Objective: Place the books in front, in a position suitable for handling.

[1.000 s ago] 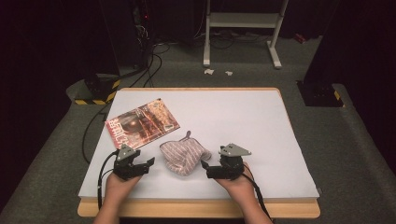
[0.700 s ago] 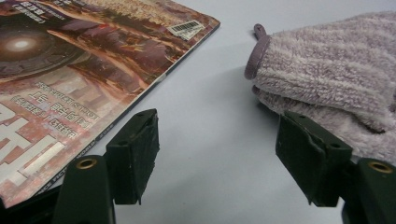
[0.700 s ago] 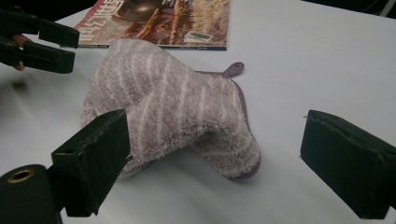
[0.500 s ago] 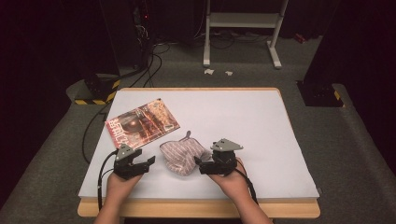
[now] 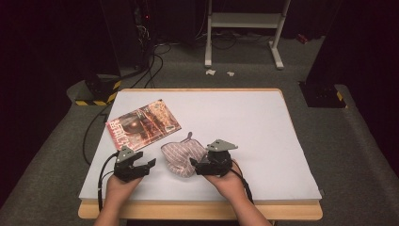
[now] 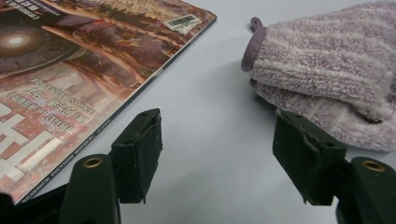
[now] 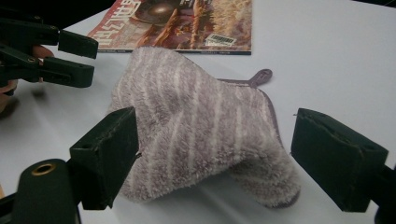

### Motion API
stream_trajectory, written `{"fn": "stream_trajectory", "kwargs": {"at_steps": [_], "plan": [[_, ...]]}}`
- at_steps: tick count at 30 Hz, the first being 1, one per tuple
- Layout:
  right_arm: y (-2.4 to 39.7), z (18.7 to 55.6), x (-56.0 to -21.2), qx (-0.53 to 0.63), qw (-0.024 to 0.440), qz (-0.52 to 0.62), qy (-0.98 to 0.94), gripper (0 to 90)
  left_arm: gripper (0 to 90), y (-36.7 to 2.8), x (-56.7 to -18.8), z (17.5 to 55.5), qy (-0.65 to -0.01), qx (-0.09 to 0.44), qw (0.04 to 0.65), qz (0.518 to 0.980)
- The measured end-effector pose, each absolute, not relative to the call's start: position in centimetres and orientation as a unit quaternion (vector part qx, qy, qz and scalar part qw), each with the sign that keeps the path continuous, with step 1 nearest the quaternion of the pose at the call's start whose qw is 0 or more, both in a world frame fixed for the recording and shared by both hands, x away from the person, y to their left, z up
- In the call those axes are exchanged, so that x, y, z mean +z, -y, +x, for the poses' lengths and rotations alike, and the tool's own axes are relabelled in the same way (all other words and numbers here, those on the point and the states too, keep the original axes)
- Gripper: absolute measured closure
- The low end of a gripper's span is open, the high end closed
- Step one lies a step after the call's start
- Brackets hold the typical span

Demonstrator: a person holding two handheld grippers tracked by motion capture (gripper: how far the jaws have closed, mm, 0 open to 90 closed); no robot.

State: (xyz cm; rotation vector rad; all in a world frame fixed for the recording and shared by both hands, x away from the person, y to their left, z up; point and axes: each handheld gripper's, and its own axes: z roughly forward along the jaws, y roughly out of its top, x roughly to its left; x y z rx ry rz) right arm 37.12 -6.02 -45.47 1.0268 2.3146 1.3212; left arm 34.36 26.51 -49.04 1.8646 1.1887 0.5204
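Note:
A fluffy lilac striped cloth (image 5: pixel 180 157) lies folded on the white table sheet (image 5: pixel 244 122), its hanging loop (image 7: pixel 260 75) pointing away from me. A magazine (image 5: pixel 143 125) lies flat to its far left. My right gripper (image 5: pixel 194 165) is at the cloth's right edge. Its jaws are open and have just been closing, with the cloth's (image 7: pixel 187 93) near corner between them and no pad pressing on it. My left gripper (image 5: pixel 149 164) rests left of the cloth, open with bare sheet between its jaws (image 6: pixel 219 126), which have also just been closing. The cloth (image 6: pixel 327 70) lies just beyond its right jaw and the magazine (image 6: pixel 70 60) beside its left jaw.
The table's wooden front edge (image 5: pixel 197 209) runs just under both hands. Beyond the table are a grey carpeted floor, black cables (image 5: pixel 150 61), a white metal stand (image 5: pixel 244 21) and dark equipment at the far left.
My right gripper has moved left until its jaws reach the cloth's edge. The left gripper has stayed where it was.

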Motion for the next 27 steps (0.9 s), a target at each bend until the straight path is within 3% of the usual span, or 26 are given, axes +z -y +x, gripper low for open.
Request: {"fn": "stream_trajectory", "kwargs": {"at_steps": [18,24,26,27], "plan": [[1.6,39.0,-49.0,0.395,0.116,0.337,-0.847,16.5,34.1,-28.2,-49.3,33.2,-0.491,0.202,0.413,0.74],[0.9,39.0,-49.8,0.377,0.105,0.334,-0.857,23.7,34.3,-28.5,-49.3,32.9,-0.494,0.204,0.411,0.738],[1.0,38.9,-50.0,0.375,0.109,0.327,-0.861,32.3,34.3,-28.6,-49.3,32.8,-0.496,0.204,0.412,0.737],[1.0,38.9,-50.0,0.375,0.109,0.327,-0.861,32.3,34.3,-28.6,-49.3,32.8,-0.497,0.204,0.413,0.736]]}}
